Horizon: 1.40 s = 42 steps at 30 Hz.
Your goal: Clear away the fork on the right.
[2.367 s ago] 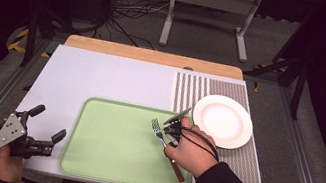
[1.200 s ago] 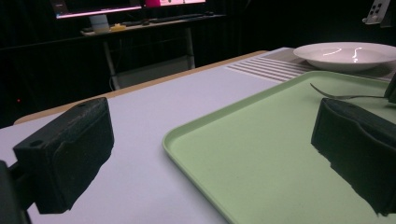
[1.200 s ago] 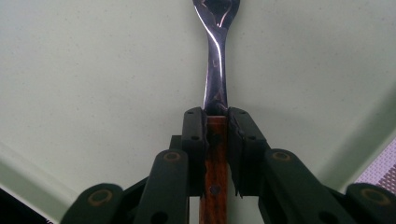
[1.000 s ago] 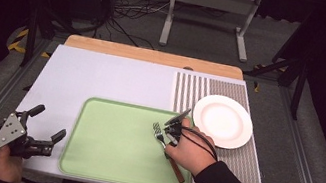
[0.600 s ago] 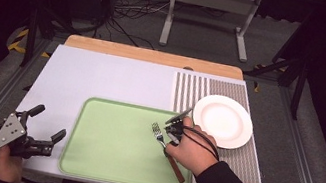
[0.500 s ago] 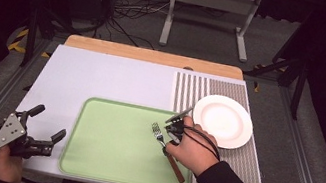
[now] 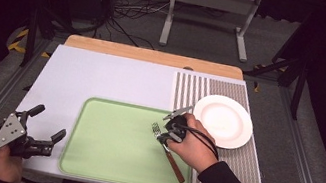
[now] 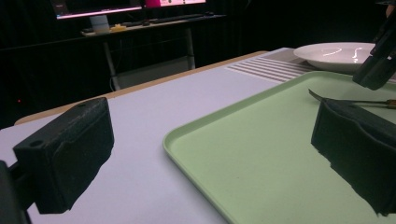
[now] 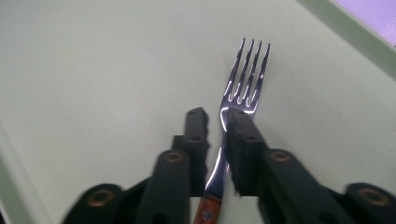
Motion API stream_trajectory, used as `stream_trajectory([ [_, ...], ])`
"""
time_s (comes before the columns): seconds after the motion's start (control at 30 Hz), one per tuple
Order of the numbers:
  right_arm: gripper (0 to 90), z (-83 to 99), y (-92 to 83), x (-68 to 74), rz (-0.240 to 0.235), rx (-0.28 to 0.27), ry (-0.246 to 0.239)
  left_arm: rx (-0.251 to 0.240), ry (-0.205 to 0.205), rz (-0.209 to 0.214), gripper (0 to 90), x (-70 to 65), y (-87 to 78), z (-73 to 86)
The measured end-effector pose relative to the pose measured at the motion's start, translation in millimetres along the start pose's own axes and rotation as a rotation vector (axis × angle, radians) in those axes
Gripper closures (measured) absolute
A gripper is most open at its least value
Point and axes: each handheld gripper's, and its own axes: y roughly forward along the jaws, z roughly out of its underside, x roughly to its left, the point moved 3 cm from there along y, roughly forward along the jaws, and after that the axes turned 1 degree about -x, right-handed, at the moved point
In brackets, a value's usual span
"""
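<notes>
Looking down from the high view, the right gripper (image 7: pixel 170 129) sits over the right part of the green tray (image 7: pixel 107 163), fingers around the neck of the fork (image 7: pixel 171 155), whose wooden handle runs back toward the tray's near right corner. A white plate (image 7: pixel 226 123) rests just beyond on the striped mat (image 7: pixel 192 89), apart from the tray. At the near left corner of the bench (image 7: pixel 103 76) the left gripper (image 7: pixel 49 128) is held beside the tray's left edge, its fingers spread wide and empty.

Over to the left gripper view: two black fingers (image 8: pixel 65 154) stand far apart, released, nothing between them; the tray's corner (image 8: pixel 196 140) lies ahead, the plate (image 8: pixel 345 53) at the far right.

Now the right gripper view: the fingers (image 9: pixel 243 149) flank the fork's metal neck (image 9: pixel 219 163), tines pointing away over the tray (image 9: pixel 93 70). The right finger looks pressed to the neck, a sliver of gap shows on the left, so whether the grip is fully clenched I cannot tell
</notes>
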Motion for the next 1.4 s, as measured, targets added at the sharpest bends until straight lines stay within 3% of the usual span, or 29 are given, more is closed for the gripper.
stream_trajectory([
  [0.07,90.0,0.5,2.5,-1.3,-0.009,-0.008,-0.023,-0.001,0.003,0.002,0.0,0.0,-0.1,-0.3],
  [0.27,90.0,0.5,11.0,-2.9,-0.009,-0.047,-0.079,0.000,0.000,0.001,0.0,0.0,0.1,0.1],
  [1.0,90.0,4.7,32.3,-0.5,-0.030,-0.038,-0.098,0.000,0.001,0.003,0.0,0.0,0.2,0.0],
  [1.4,90.0,5.2,33.3,-4.4,0.006,-0.031,-0.105,-0.004,-0.001,0.001,0.0,-0.1,-0.2,-0.4],
])
